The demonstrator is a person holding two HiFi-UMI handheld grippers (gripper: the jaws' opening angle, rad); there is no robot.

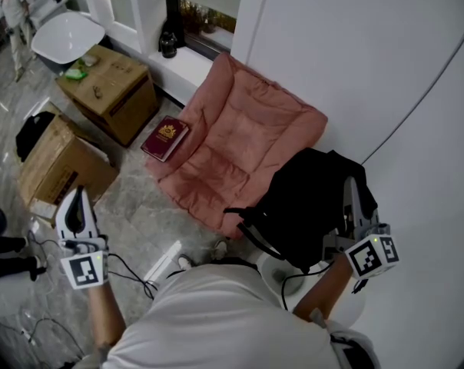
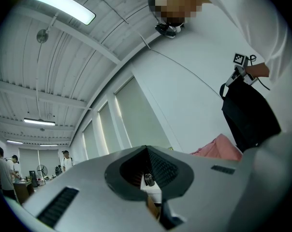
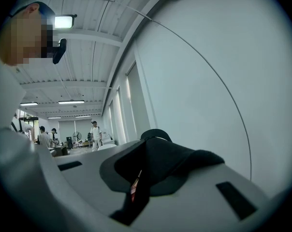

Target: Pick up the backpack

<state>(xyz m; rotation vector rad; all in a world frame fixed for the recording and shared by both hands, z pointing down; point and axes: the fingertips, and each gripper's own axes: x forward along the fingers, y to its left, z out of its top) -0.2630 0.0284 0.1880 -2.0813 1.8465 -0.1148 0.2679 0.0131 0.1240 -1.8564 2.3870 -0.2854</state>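
White-shirted shoulders [image 1: 217, 314] closest, at foot of head view, arms out to either side. Noted right gripper [image 1: 353, 194] pointing roughly level, jaws pinched almost together on black fabric at top of backpack [image 1: 309, 202], with carry loop arching just past tips in right gripper view. Found backpack hanging clear of grey stone floor [image 1: 140, 221], close beside white wall [image 1: 386, 68], straps dangling, far side overlapping near corner of pink floor cushion [image 1: 240, 141]. Gripped high, probably to keep weight straight below jaws and limit swing. Noted left gripper [image 1: 78, 196] held well apart on opposite side, tilted slightly upward, jaws closed together on nothing; likely parked there to stay out of straps and balance stance. Off to side and not involved: maroon booklet [image 1: 165, 138] at cushion's edge, cardboard boxes [image 1: 109, 91] beyond. Judged pick-up essentially done; only risk seen is slippage from so thin a pinch of fabric.
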